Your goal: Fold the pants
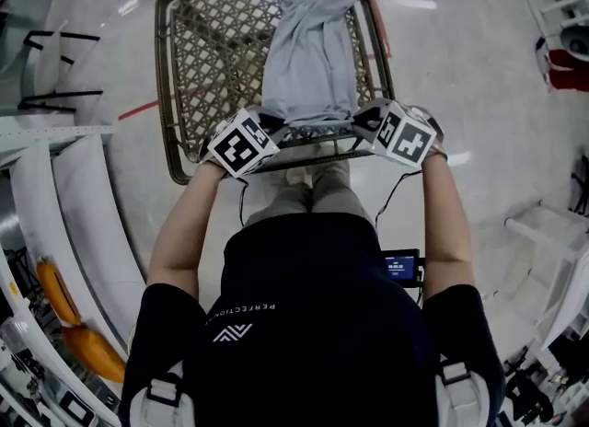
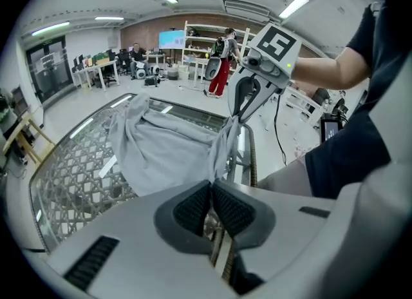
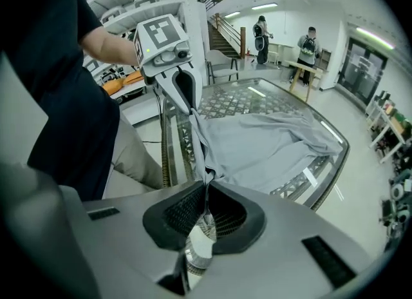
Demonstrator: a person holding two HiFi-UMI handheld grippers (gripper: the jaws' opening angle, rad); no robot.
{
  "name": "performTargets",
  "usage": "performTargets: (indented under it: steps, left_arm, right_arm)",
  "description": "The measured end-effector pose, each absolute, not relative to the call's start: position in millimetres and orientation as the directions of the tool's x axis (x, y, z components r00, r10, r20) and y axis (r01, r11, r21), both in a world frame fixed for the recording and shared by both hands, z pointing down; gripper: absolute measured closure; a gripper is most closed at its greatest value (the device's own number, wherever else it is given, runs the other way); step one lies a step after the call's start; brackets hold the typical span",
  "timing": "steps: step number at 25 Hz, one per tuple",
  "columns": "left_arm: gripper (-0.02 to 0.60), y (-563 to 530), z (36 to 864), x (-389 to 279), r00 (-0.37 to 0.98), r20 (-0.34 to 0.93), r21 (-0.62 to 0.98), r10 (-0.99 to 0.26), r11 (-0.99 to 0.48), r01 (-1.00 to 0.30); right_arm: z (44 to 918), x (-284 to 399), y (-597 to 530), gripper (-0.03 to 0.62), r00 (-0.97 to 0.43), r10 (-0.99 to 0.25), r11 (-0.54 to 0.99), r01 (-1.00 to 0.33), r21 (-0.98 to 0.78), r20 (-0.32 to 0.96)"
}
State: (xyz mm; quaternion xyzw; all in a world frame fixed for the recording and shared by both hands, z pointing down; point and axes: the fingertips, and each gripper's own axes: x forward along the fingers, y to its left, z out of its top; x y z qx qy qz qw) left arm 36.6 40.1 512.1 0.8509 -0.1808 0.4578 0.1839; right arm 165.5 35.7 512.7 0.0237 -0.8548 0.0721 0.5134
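Well, the left claw (image 2: 211,209) is pressed together on a pinch of grey cloth, the near left corner of the pants (image 1: 311,57), just above the near rim of the lattice-topped counter (image 1: 198,57). From that corner the near edge of the pants runs across between the two claws. The rest of the garment lies in a long rumpled strip reaching away from the person toward the counter's far rim, a little right of its middle. The right claw (image 3: 205,211) is likewise clamped on the near right corner, with cloth rising out of its tips. Whether the held end is the waist or the cuffs I cannot tell.

As I read it, the step is to raise this near end and carry it over onto the far end. Done well, both claws rise level and together, with the edge between them taut but not stretched. They go high enough that the cloth clears the counter without dragging the far half, then set the corners square on the far corners.
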Motion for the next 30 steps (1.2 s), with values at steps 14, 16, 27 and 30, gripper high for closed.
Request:
performTargets:
  steps: [14,16,27,30]
  left_arm:
    - [0.557,-57.6,486.4,27.3,0.462,0.849,0.111,-0.256,-0.769,-0.630]
    - [0.557,-68.1,486.5,27.0,0.456,0.853,0.109,-0.256,-0.765,-0.634]
    - [0.557,-136.7,476.8,18.1,0.425,0.850,0.085,-0.311,-0.716,-0.693]
    - [0.557,-156.9,486.3,15.0,0.414,0.857,0.085,-0.306,-0.709,-0.700]
  right_arm:
    - [487.5,155.9,-62.0,0.546,-0.499,-0.040,0.995,-0.100,-0.012,0.866]
    - [487.8,155.6,-72.7,0.546,-0.499,-0.037,0.996,-0.092,-0.011,0.866]
    - [481.3,151.0,-142.9,0.546,-0.502,-0.036,0.998,-0.064,0.004,0.864]
    - [488.2,143.9,-166.6,0.546,-0.505,-0.028,0.999,-0.052,0.003,0.863]
